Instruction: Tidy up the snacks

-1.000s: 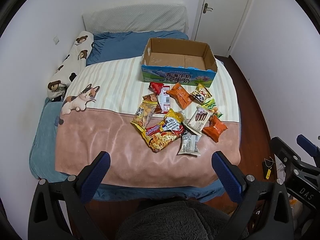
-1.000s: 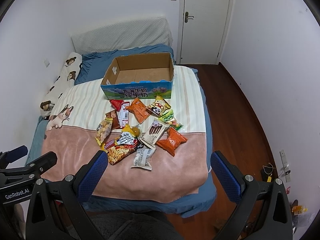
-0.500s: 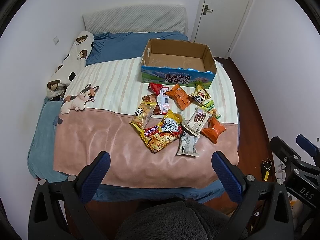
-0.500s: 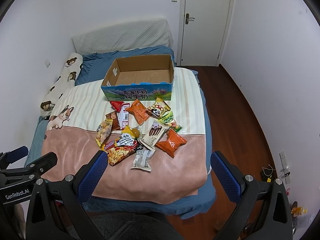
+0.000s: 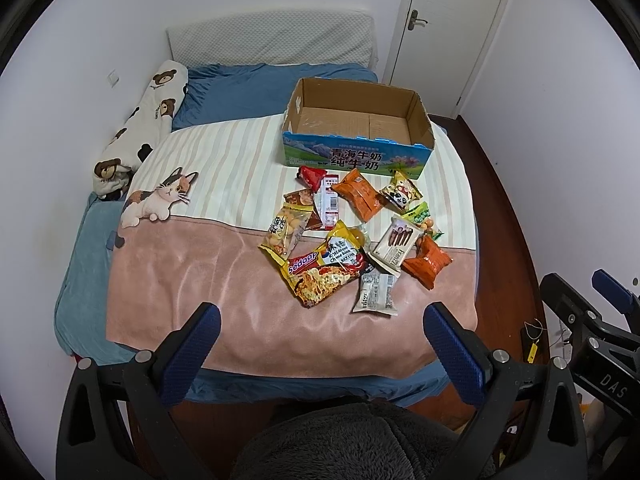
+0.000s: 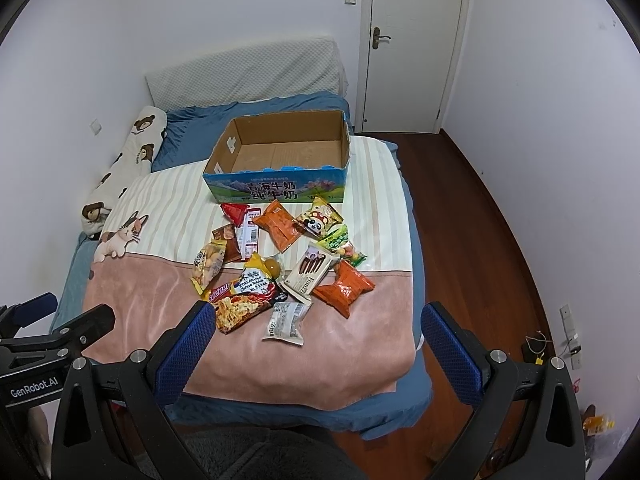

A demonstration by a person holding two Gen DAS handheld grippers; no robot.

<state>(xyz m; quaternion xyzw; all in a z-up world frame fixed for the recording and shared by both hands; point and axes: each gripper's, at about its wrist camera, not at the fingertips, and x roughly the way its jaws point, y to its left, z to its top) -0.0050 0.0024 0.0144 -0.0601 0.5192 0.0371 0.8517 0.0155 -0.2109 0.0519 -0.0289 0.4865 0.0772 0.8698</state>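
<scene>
Cardboard box (image 5: 358, 128): empty; snack packets (image 5: 352, 236): all loose on your bed (image 5: 192, 280); left hand-held gripper (image 5: 320, 354) and right hand-held gripper (image 6: 316, 350): spread, holding nothing; everything left to sort.

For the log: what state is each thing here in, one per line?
Cardboard box: open-topped, nothing inside.
Snack packets: sealed, loose pile on the blanket before the box.
Left gripper: jaws open, holding nothing.
Right gripper: jaws open, holding nothing.
Door: shut.
</scene>
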